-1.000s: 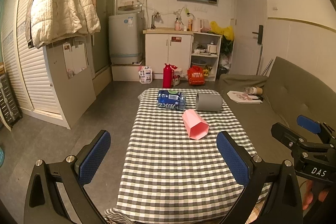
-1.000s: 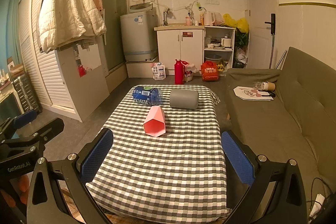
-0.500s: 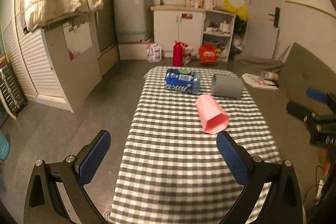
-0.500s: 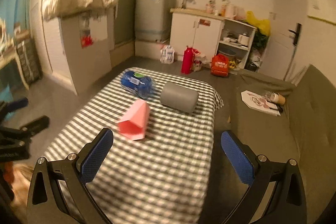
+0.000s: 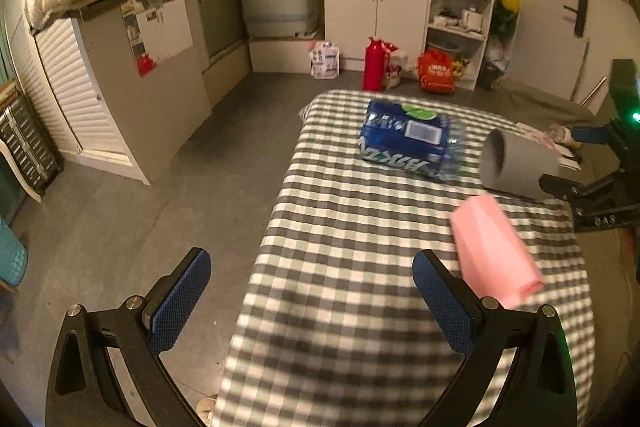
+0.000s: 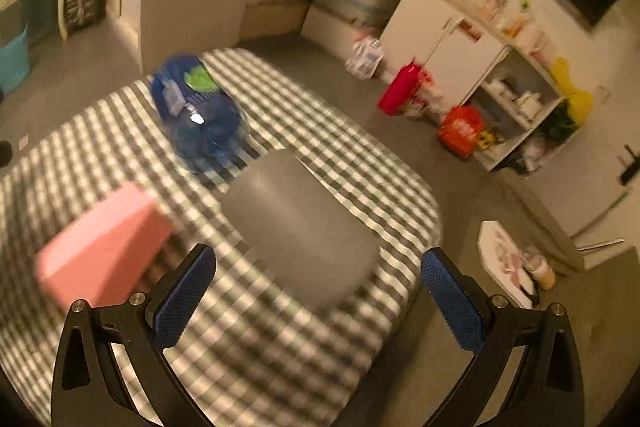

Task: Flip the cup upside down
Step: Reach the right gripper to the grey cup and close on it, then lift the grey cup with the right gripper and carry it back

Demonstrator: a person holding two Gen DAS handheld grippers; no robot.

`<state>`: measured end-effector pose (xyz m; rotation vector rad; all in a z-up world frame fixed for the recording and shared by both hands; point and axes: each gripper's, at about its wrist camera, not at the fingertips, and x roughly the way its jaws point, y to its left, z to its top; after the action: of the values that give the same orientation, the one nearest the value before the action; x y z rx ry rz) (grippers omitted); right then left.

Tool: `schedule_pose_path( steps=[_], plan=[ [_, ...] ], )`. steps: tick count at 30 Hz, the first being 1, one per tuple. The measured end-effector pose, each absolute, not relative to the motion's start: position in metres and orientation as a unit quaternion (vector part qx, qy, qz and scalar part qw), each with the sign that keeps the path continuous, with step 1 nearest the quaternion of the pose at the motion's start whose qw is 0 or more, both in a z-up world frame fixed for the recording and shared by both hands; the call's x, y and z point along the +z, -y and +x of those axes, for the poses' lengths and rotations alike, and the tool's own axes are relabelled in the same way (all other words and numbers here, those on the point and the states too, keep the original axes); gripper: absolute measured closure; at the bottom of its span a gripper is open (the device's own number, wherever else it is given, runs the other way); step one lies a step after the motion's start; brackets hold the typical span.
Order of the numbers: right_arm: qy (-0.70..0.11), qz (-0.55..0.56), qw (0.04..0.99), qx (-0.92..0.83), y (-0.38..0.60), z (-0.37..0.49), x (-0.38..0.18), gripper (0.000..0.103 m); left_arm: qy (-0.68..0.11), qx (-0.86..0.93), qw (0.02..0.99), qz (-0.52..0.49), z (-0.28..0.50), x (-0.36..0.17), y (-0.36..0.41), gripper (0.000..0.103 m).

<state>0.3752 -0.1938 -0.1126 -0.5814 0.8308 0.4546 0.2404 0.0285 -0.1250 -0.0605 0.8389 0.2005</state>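
Right gripper (image 6: 318, 301) advanced over grey cup (image 6: 300, 227), spread.

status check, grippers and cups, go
Left gripper open, empty. Right gripper open, lined up on grey cup, lying sideways. Pink cup alongside, blue bottle behind.

Grey cup (image 6: 298, 227) lies on its side, beside pink cup (image 6: 100, 247)

Grey cup (image 6: 300, 227) flanked by pink cup (image 6: 100, 247), blue bottle (image 6: 200, 119); near side open.
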Motion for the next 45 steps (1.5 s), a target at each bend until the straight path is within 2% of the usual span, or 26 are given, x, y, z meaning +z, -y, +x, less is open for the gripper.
schedule_pose_path(
  steps=[4, 11, 15, 18, 27, 34, 40, 45],
  plan=[
    [-0.427, -0.265, 0.828, 0.248, 0.195, 0.408, -0.139, 0.001, -0.417, 0.082, 0.905, -0.032, 0.254, -0.14, -0.031, 0.0],
    [-0.44, -0.292, 0.806, 0.268, 0.192, 0.425, -0.17, 0.001, -0.428, 0.078, 0.9, -0.014, 0.262, -0.158, -0.03, 0.0],
    [-0.453, -0.297, 0.802, 0.251, 0.195, 0.43, -0.175, 0.022, -0.438, 0.075, 0.896, -0.018, 0.262, -0.163, -0.029, 0.0],
    [-0.471, -0.295, 0.791, 0.255, 0.201, 0.432, -0.175, 0.024, -0.436, 0.073, 0.897, -0.014, 0.257, -0.159, -0.027, 0.0],
    [-0.524, -0.216, 0.791, 0.227, 0.233, 0.356, -0.161, 0.025, -0.421, 0.068, 0.905, -0.012, 0.228, -0.129, -0.021, 0.0],
    [-0.557, -0.121, 0.802, 0.175, 0.258, 0.246, -0.154, 0.026, -0.396, 0.055, 0.917, -0.024, 0.183, -0.098, -0.016, 0.0],
    [-0.558, -0.047, 0.814, 0.151, 0.219, 0.153, -0.138, 0.026, -0.372, 0.05, 0.926, -0.05, 0.136, -0.081, -0.024, 0.0],
    [-0.573, 0.003, 0.81, 0.122, 0.181, 0.109, -0.142, 0.026, -0.358, 0.045, 0.931, -0.06, 0.1, -0.074, -0.032, 0.0]
  ],
)
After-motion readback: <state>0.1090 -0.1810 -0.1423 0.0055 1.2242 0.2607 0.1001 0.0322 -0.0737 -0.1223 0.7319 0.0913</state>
